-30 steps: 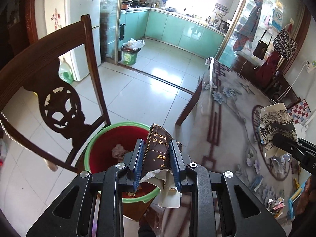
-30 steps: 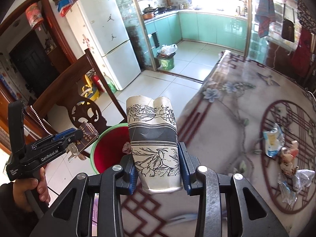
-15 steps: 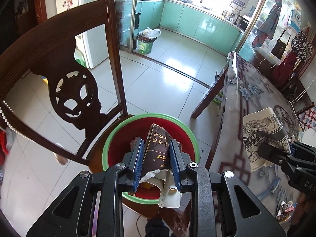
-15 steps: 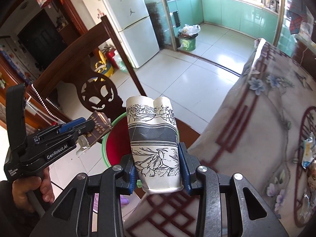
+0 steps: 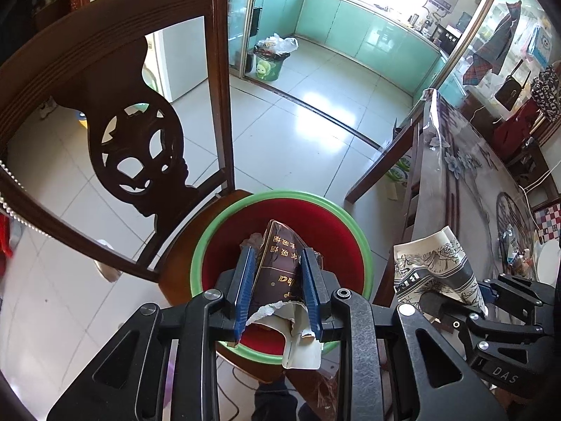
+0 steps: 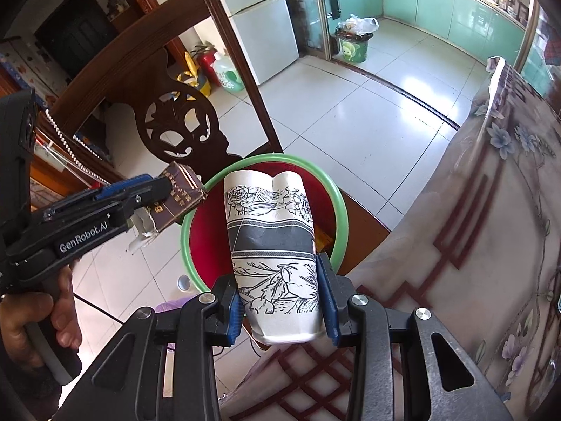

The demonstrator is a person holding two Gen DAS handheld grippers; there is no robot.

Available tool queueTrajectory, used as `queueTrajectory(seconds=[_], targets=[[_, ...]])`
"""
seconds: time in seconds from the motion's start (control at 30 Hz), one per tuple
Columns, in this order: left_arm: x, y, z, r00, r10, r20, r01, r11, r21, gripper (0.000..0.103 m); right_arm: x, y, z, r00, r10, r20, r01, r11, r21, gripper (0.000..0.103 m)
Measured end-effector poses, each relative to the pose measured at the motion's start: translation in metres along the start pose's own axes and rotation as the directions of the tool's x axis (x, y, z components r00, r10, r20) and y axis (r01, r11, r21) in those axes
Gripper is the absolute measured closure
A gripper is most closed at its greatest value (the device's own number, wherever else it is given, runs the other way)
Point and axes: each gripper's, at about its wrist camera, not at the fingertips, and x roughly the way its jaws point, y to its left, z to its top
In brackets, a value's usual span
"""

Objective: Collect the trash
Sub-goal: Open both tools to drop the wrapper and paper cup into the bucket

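Claw on our left (image 5: 277, 287) pinches a torn, glossy brown carton (image 5: 280, 273), light and crushable, over the red bin (image 5: 345, 217) at twelve o'clock. Our right claw (image 6: 280, 301) clamps a dented paper cup (image 6: 271, 242) by its stiffer base, bin beyond, bench (image 6: 491, 228) at three.

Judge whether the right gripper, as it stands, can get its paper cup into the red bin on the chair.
Probably yes. The right gripper holds the paper cup just above the red bin, whose open mouth shows bare; the left gripper with its brown packet sits alongside.
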Motion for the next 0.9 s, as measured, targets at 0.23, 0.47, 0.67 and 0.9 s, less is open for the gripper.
queueTrajectory(seconds=[0.23, 0.47, 0.67, 0.9], targets=[[0.004, 0.004, 0.006, 1.0, -0.005, 0.002, 0.005, 1.0, 0.003, 0.078, 0.009, 0.008, 0.004, 1.0, 0.019, 0.001, -0.019, 1.0, -0.016, 0.069], [0.01, 0.005, 0.015, 1.0, -0.002, -0.002, 0.002, 1.0, 0.02, 0.072, 0.018, 0.011, 0.008, 1.0, 0.023, 0.009, -0.023, 1.0, -0.017, 0.069], [0.004, 0.01, 0.021, 0.999, 0.004, 0.043, -0.004, 1.0, -0.004, 0.035, 0.021, 0.007, 0.005, 0.998, 0.056, 0.021, -0.056, 0.998, 0.001, 0.061], [-0.005, 0.01, 0.016, 0.998, 0.022, 0.058, -0.022, 1.0, -0.005, 0.03, 0.013, 0.006, 0.003, 0.997, 0.061, 0.056, -0.061, 0.998, 0.016, 0.057]])
